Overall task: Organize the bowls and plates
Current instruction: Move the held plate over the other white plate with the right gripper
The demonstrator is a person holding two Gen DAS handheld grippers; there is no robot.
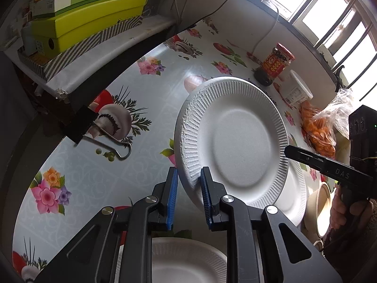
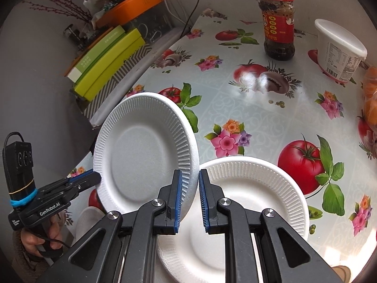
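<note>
Right wrist view: your right gripper (image 2: 190,186) and left gripper (image 2: 94,176) both clamp the tilted foam plate (image 2: 141,146), at 4 and 8 o'clock on its rim.

You have a tabletop (image 2: 247,108) covered in a glossy cloth printed with tomatoes, mushrooms and flowers. On it rest a white foam plate (image 2: 271,188) close to you, a red-labelled jar (image 2: 278,26) and a white lidded tub (image 2: 339,49) at the far side, and bagged orange fruit (image 1: 318,129) beside them.

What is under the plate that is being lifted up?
Another white plate lies flat on the flowered tablecloth below the lifted plate. Its near-left part is hidden behind the lifted plate and gripper.
</note>
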